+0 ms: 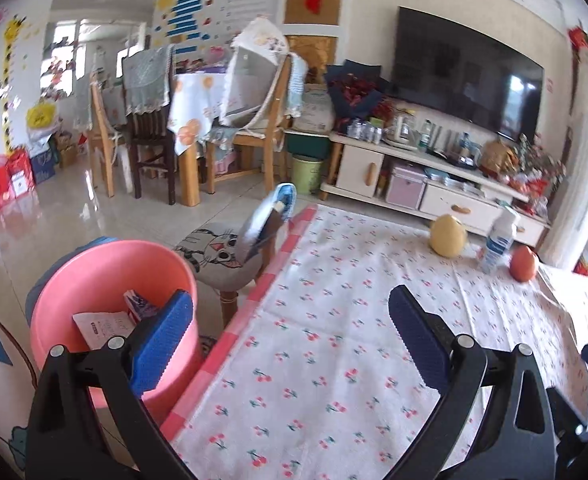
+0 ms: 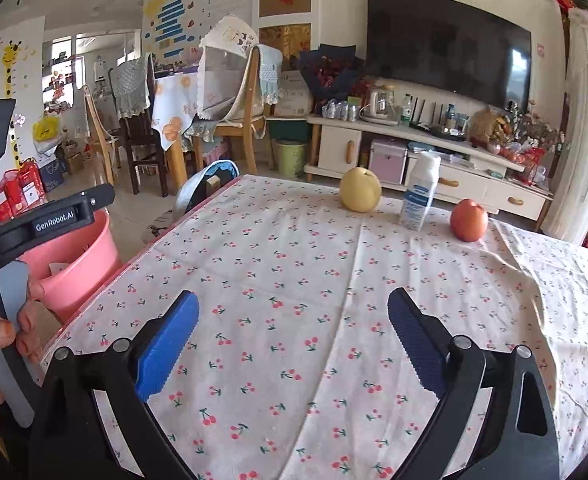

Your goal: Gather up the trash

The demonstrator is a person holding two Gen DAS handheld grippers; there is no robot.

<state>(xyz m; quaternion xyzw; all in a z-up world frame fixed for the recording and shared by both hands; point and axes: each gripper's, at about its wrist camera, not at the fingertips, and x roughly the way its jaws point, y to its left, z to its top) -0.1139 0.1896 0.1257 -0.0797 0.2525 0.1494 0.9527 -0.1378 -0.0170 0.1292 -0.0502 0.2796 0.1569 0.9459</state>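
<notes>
Two tools, left tool (image 1: 290,328) and right tool (image 2: 292,332), spread empty over counter (image 2: 294,280) | pink bucket (image 1: 106,276) lower left, beside counter edge, handy for trash | milk carton (image 2: 419,194) upright, upper right

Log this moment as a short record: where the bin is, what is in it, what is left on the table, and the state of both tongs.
bin: pink bucket on the floor beside the table
in bin: paper scraps
on table: yellow pear, white bottle, orange fruit
left tongs: open, empty
right tongs: opening, empty
</notes>
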